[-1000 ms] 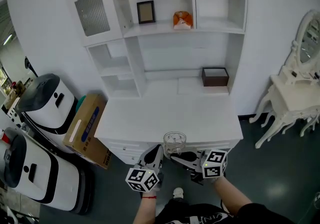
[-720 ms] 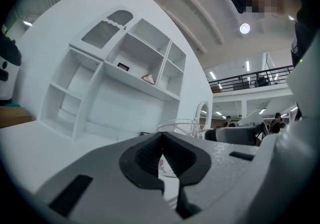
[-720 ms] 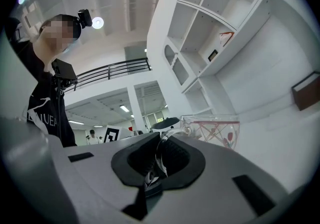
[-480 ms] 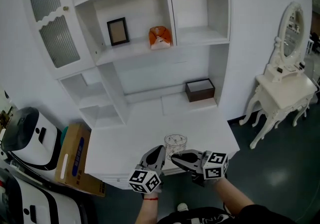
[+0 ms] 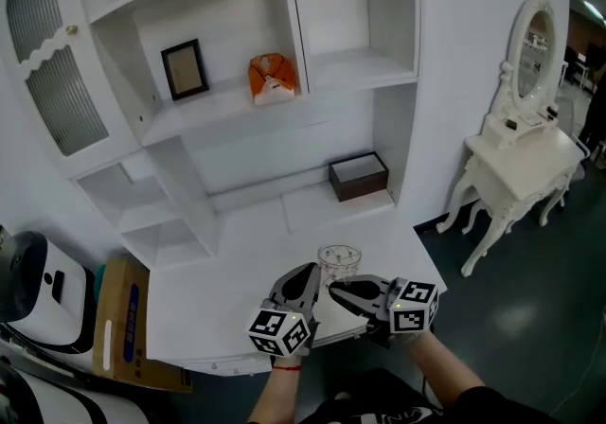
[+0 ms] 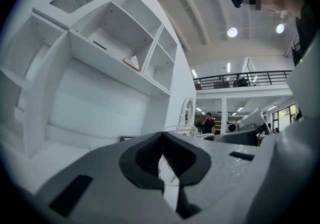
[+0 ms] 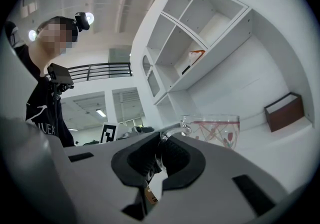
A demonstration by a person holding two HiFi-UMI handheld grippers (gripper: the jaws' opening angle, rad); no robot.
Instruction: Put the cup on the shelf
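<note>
Right tongs point(image 5: 333, 289) pinch the cup point(image 5: 339, 261) near the desk point(image 5: 237, 266) edge; left tongs point(image 5: 307, 273) closed, empty.

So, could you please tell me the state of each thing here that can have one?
cup: upright, held by its handle
right gripper: shut on the cup's handle
left gripper: shut, holds nothing
brown box: open at the top
picture frame: standing upright
cabinet door: closed

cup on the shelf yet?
No, the clear glass cup with red pattern is held by its handle in the right gripper, at the front of the white desk.
</note>
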